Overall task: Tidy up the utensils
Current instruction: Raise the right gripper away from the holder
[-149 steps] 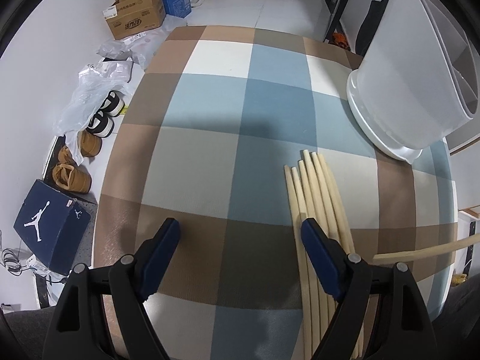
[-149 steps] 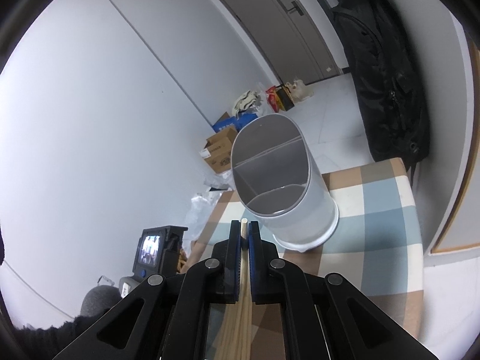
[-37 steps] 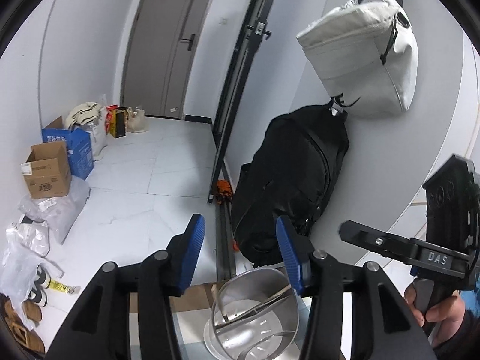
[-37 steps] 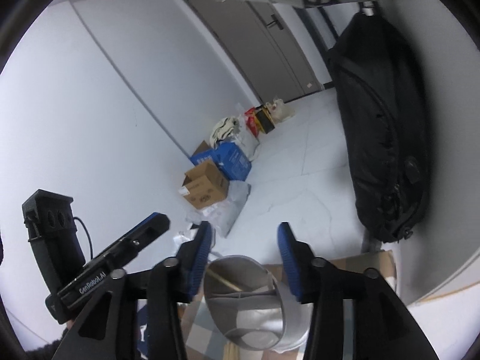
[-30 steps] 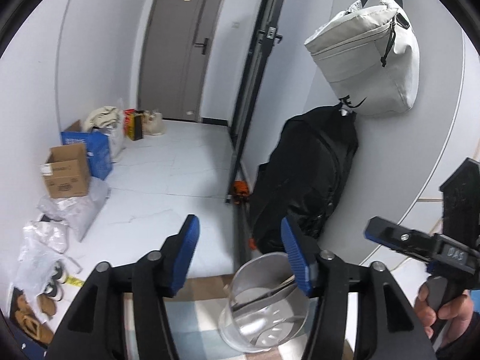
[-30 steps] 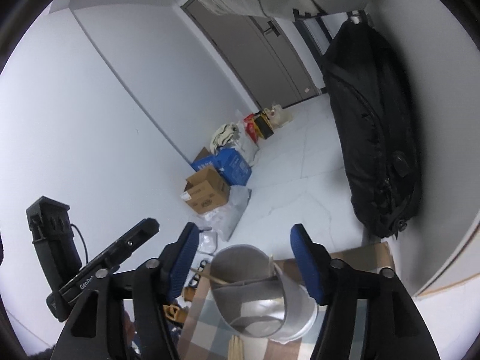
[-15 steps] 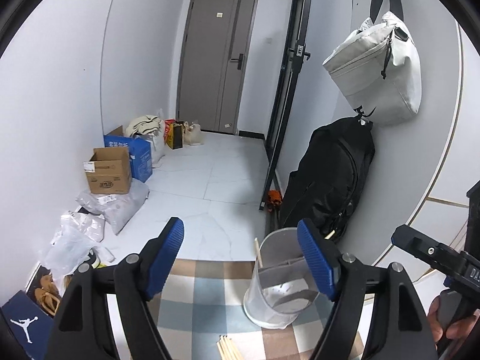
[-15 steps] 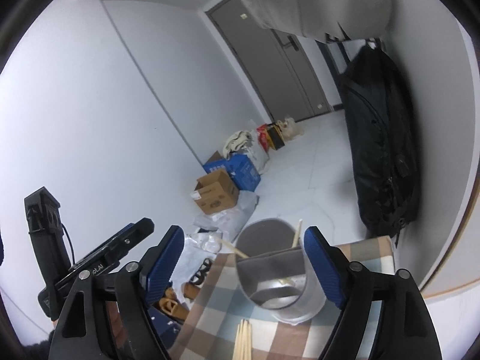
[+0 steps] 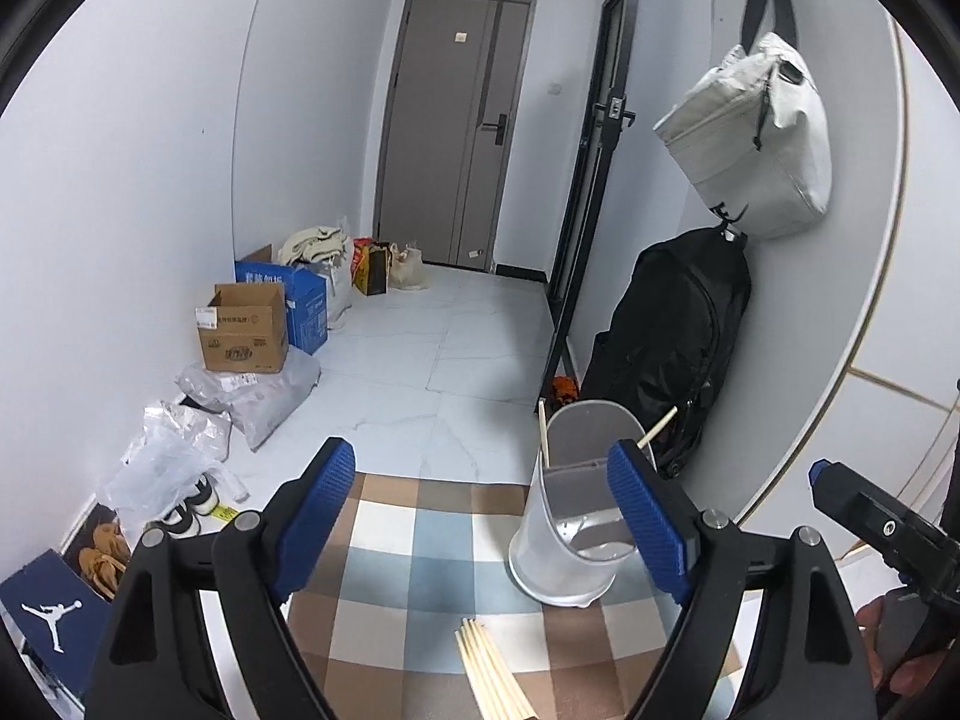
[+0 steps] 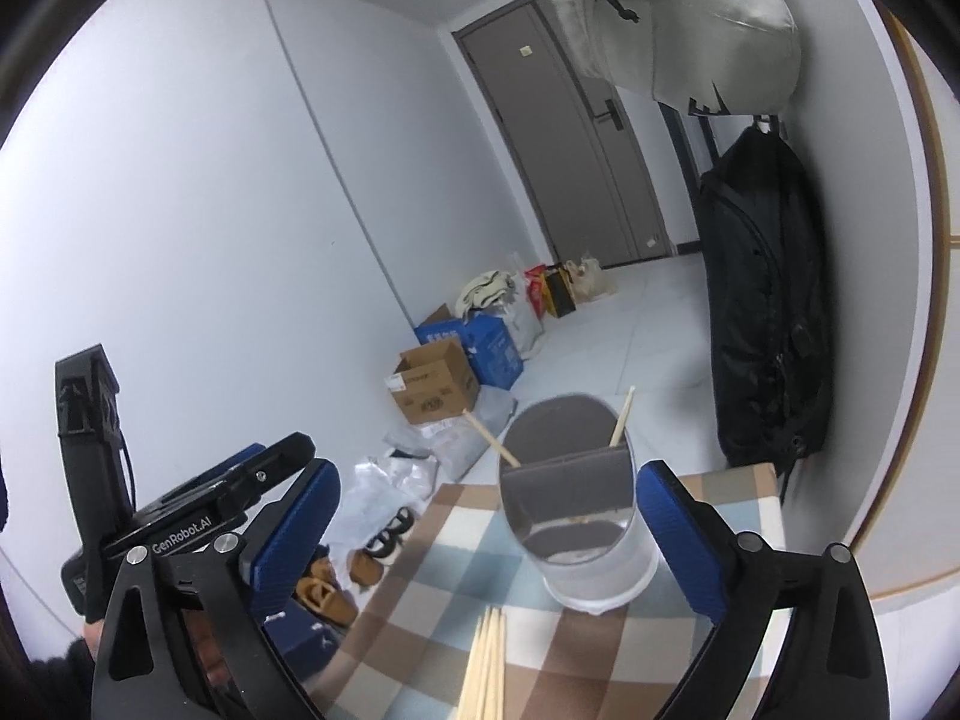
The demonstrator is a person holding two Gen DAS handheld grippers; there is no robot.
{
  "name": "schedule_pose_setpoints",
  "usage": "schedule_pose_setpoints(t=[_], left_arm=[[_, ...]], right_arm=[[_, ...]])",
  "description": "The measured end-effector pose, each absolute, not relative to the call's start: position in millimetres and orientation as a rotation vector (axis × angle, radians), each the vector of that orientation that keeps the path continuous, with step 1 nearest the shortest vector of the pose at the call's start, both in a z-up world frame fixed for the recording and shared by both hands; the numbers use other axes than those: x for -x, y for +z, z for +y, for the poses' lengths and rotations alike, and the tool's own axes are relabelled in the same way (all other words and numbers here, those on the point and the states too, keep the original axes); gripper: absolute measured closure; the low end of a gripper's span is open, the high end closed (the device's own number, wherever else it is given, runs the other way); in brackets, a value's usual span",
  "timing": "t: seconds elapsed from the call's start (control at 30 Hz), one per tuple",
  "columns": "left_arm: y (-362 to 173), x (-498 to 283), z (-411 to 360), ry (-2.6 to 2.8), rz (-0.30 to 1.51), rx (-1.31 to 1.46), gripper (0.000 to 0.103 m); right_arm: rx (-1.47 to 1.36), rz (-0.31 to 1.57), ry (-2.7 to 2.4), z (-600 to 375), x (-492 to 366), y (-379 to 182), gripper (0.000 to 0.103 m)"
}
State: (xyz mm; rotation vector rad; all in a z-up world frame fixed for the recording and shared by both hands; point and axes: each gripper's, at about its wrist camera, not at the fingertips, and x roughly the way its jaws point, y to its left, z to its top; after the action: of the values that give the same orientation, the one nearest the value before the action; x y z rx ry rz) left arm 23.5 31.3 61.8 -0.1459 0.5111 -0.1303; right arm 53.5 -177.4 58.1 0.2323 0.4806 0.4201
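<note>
A translucent white utensil holder (image 9: 570, 516) (image 10: 579, 516) with an inner divider stands upright at the far side of the checked tablecloth (image 9: 414, 594) (image 10: 420, 594). Two wooden chopsticks (image 9: 543, 432) (image 10: 621, 408) lean out of its rear compartment. A bundle of several chopsticks (image 9: 489, 672) (image 10: 486, 660) lies on the cloth nearer to me. My left gripper (image 9: 480, 522) is opening, with nothing between its blue pads. My right gripper (image 10: 486, 534) is opening too, pulled back from the holder and empty. Each gripper shows at the edge of the other's view.
A black backpack (image 9: 672, 336) and a pale bag (image 9: 750, 144) hang on the wall behind the holder. On the floor to the left lie cardboard boxes (image 9: 243, 336), plastic bags, shoes (image 9: 105, 552) and a dark blue shoebox (image 9: 42, 612). A grey door (image 9: 456, 132) closes the hallway.
Both grippers have drawn back from above the holder and opened wider. The two chopsticks now stand in the holder, which was seen from above and now sits farther away.
</note>
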Motion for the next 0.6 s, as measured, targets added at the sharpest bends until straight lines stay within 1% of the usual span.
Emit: schedule_pose_setpoints(t=[0.07, 0.33, 0.5, 0.6], left_arm=[[57, -16, 29, -0.132, 0.5, 0.131, 0.01], [31, -2, 41, -0.105, 0.511, 0.136, 0.01], [9, -5, 56, -0.069, 0.564, 0.17, 0.01], [-1, -7, 64, -0.051, 0.595, 0.179, 0.01]], right_arm=[[-0.222, 0.479, 0.413, -176, -48, 52, 0.001], [-0.153, 0.498, 0.41, -161, -33, 25, 0.0], [-0.097, 0.563, 0.413, -147, -36, 1, 0.001], [-0.081, 0.616, 0.407, -141, -41, -16, 0.002]])
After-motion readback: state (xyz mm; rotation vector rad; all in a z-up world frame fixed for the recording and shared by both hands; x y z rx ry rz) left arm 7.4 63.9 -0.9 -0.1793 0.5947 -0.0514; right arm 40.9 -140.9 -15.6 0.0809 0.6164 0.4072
